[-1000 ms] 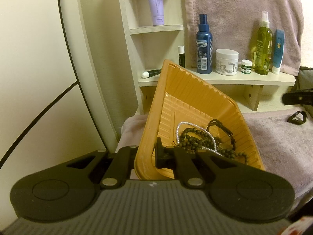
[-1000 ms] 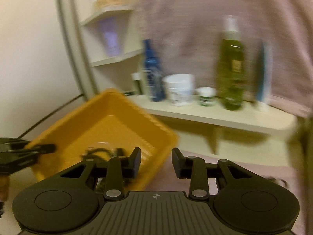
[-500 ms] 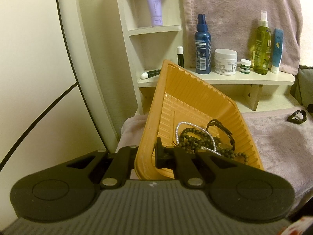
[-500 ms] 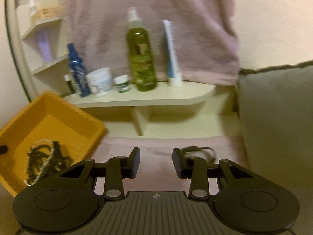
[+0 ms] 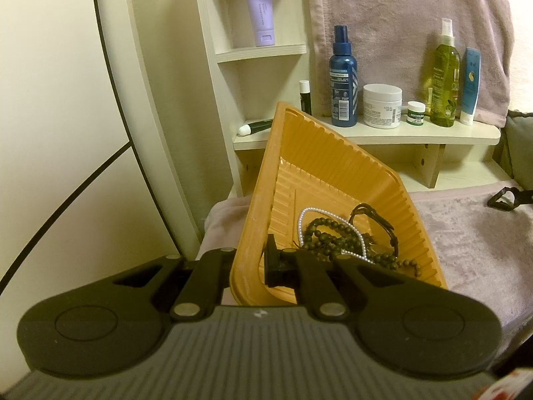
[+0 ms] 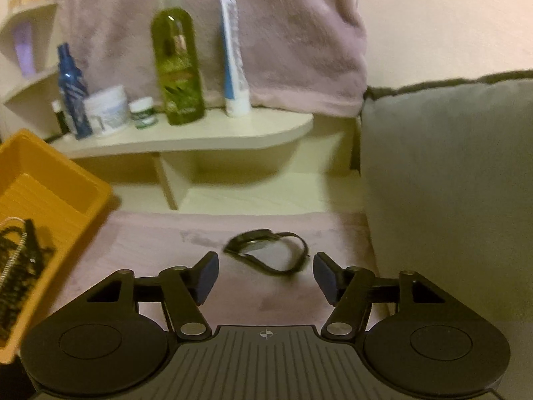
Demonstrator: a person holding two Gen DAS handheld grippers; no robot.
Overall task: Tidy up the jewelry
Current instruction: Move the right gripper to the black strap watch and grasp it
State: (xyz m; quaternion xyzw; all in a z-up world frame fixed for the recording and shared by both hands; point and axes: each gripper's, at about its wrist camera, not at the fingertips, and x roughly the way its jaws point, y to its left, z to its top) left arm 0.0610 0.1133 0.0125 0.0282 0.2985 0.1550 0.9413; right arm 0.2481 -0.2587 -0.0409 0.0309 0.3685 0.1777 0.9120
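On the mauve towel, one loose band (image 6: 266, 256) waits ahead of the right gripper (image 6: 265, 275); the other jewelry sits in the tilted tray (image 5: 263, 180).
Left view: the left gripper (image 5: 248, 266) is clamped on the ribbed orange plastic tray's near wall; beads (image 5: 333, 238) and a pearl strand (image 5: 308, 215) could slide out if that thin wall slips. Right view: jaws opening, nothing between them; the thin, curved dark band lies flat on plush pile, so pads may snag cloth instead.
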